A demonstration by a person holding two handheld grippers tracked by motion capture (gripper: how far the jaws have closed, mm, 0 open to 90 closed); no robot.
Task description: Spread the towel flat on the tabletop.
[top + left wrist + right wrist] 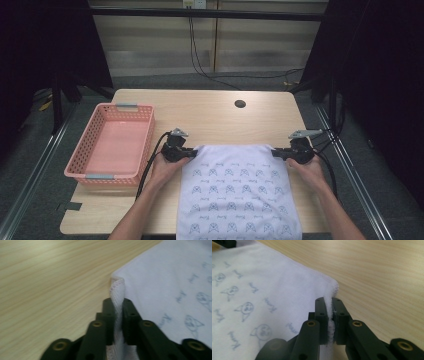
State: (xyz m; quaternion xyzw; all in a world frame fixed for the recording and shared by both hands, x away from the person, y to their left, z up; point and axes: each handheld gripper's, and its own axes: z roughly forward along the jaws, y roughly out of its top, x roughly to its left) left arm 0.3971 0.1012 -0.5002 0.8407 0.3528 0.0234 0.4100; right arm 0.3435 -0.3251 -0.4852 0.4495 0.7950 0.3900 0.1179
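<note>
Both far corners of the printed cloth [239,192] at lower centre of the tabletop [210,112] are pinched in the left gripper [192,152] and right gripper [276,152] jaws, so grabbing's done, fold looks not yet started, pink basket [112,145] waiting.

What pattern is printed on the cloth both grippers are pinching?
The white cloth carries small blue-grey animal faces and script words, clearest in the right gripper view.

Two bare forearms are seen rising from the bottom edge of the high view; no sleeves are worn. The left tongs [191,152] and right tongs [276,152] are built of black blocks, each topped by a grey three-cornered plate. Black cables trail back along the arms. Brass-coloured screws are set in the black jaws in both gripper views.
</note>
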